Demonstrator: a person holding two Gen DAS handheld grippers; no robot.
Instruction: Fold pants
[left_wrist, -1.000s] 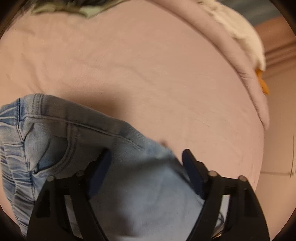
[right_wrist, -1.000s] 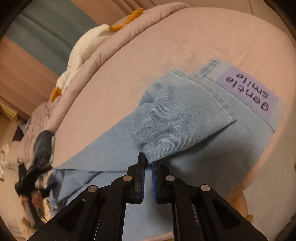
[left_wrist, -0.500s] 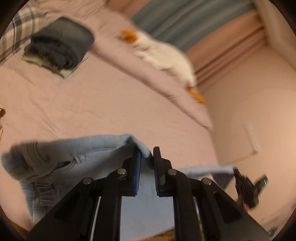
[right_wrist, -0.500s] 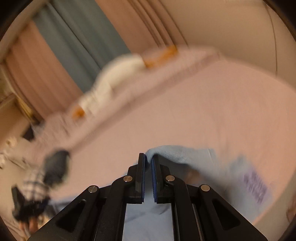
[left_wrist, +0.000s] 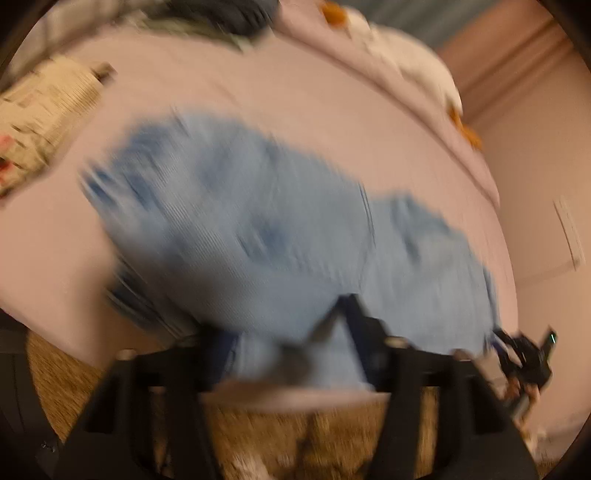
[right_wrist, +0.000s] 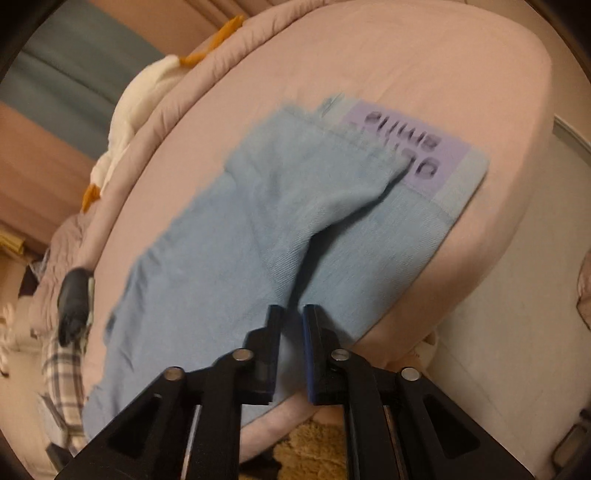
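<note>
Pants: the light blue jeans (right_wrist: 280, 229) lie spread on the pink bed (right_wrist: 424, 62), near its front edge, one layer folded over another; a purple patch (right_wrist: 410, 147) with lettering shows at the far corner.
Left gripper (left_wrist: 291, 332): my jaws have just been opening and stand wide apart; the picture is badly blurred, but the cloth looks to lie below and beyond them, not pinched.
Right gripper (right_wrist: 293, 317): my jaws have just been opening to a narrow gap; the raised fold of denim ends just ahead of the tips and I see no cloth pressed between the pads.
Handling: I judge the denim soft and limp but with some body. It drapes, creases where bent, and stays put on the sheet; nothing fragile, not slippery.
Where to grip: I would pinch at a hem, the waistband or a seamed corner, where the cloth is thick and both layers can be caught together.
Risk: taking only the top layer would let the fold slide open.
</note>
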